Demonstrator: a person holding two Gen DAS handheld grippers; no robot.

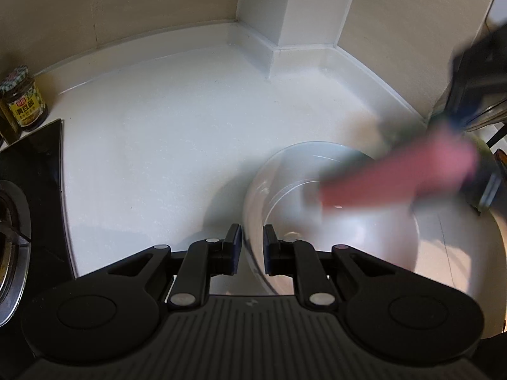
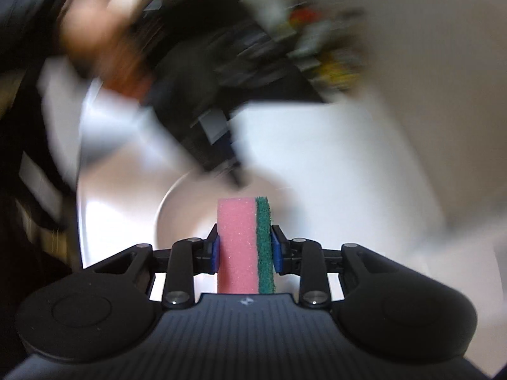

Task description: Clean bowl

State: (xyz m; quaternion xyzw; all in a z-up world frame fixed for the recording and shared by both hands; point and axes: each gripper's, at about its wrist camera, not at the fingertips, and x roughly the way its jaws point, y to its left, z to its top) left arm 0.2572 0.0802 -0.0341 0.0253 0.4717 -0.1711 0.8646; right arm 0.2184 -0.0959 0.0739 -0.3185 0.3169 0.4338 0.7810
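While L gripper (image 1: 252, 247) pinches the bowl (image 1: 332, 218) rim on the counter (image 1: 152, 145), near right, and R gripper (image 2: 244, 250) clamps the sponge (image 2: 242, 247), a fast scrub could knock the bowl loose.

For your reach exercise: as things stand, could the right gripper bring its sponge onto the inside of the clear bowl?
Probably yes. The bowl is open-topped, the left gripper pinches only its near rim, and the sponge in the right gripper is already over it.
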